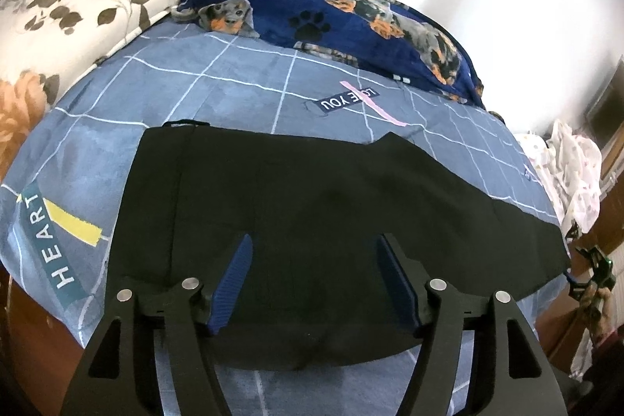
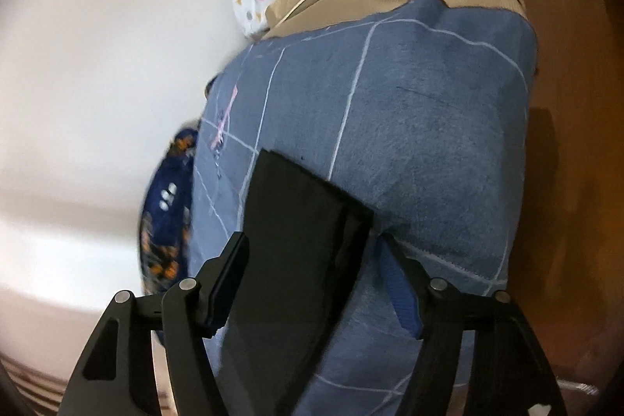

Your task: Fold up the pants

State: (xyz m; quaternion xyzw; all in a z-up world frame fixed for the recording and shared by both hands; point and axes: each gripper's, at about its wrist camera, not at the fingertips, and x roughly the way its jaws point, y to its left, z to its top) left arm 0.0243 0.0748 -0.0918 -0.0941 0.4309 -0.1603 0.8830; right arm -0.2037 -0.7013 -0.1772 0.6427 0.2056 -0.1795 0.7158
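Lying flat across the bed (image 1: 218, 84), the pants (image 1: 312, 182) are already doubled leg on leg, I judge, so the next fold can go along the length. The left claw (image 1: 314, 244) hangs over the waist part with fingers spread wide and nothing between them; bare sheet lies to its left, and ahead is open sheet up to the blanket (image 1: 351, 14). The right claw (image 2: 312, 244) is also wide open, with the hem end of the pants (image 2: 296, 221) between its fingers but not pinched. To its right the sheet soon drops off the bed edge (image 2: 518, 182), so there is little room there.
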